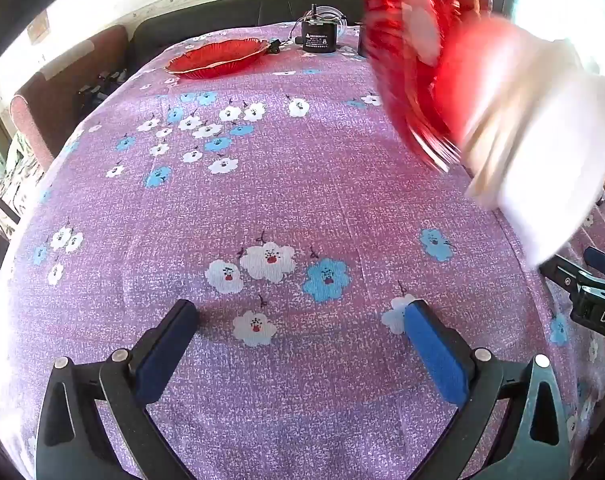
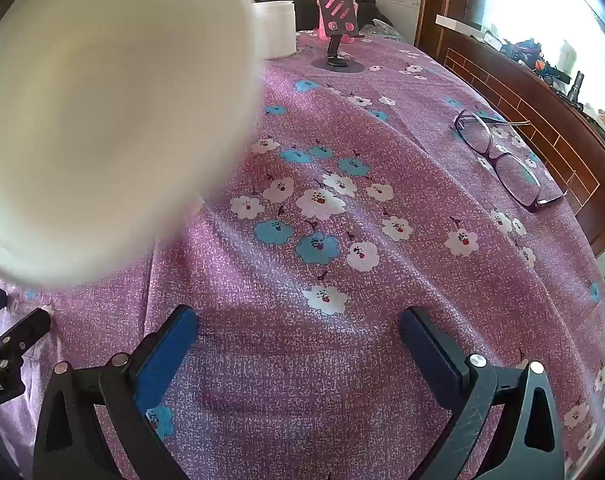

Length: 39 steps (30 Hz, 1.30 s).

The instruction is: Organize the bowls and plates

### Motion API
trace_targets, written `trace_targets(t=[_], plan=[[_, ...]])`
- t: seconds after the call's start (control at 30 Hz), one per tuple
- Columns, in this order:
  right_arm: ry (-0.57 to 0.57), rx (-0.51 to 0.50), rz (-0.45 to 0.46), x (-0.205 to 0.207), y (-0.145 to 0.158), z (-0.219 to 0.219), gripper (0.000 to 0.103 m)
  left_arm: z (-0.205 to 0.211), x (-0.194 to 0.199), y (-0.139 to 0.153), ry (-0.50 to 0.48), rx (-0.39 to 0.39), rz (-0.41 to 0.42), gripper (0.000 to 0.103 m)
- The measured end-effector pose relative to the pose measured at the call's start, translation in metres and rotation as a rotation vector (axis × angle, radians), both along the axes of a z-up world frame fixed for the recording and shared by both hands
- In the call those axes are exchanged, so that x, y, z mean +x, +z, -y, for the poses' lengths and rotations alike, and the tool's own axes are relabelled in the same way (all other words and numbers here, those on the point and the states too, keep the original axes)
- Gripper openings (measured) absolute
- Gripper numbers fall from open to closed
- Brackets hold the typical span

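i see the table under a purple woven cloth with white and blue flowers (image 1: 286, 184) filling both views. biggest thing on my screens is a blurred white bowl (image 2: 102, 120), tilted in the air at the upper left of the right wrist view, above the cloth; the left wrist view shows the same white shape at its right edge with a blurred red ribbed glass dish (image 1: 414, 60) against it. i cannot tell what holds them up. a second red scalloped glass plate (image 1: 218, 58) sits flat on the far side of the cloth. near it stands a small black cylindrical device (image 1: 317, 38). purple-framed glasses (image 2: 502, 160) lie unfolded near the right table edge. my left gripper (image 1: 300, 316) has its blue pads spread wide over bare cloth, nothing between them. my right gripper (image 2: 298, 320) is spread just as wide, also empty.
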State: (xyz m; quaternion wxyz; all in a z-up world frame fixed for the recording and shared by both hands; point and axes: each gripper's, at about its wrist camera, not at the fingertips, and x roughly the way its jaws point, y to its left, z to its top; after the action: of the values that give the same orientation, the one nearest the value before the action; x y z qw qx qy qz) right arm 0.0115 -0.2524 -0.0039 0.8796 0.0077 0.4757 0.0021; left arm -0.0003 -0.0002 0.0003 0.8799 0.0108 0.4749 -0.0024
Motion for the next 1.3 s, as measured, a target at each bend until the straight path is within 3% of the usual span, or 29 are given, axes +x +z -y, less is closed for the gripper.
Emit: trace_targets(t=[1.3], plan=[[-0.001, 0.000, -0.001, 0.0000, 0.0005, -0.0008, 0.102, -0.0001, -0.0001, -0.0005, 0.000, -0.006, -0.003, 0.103]])
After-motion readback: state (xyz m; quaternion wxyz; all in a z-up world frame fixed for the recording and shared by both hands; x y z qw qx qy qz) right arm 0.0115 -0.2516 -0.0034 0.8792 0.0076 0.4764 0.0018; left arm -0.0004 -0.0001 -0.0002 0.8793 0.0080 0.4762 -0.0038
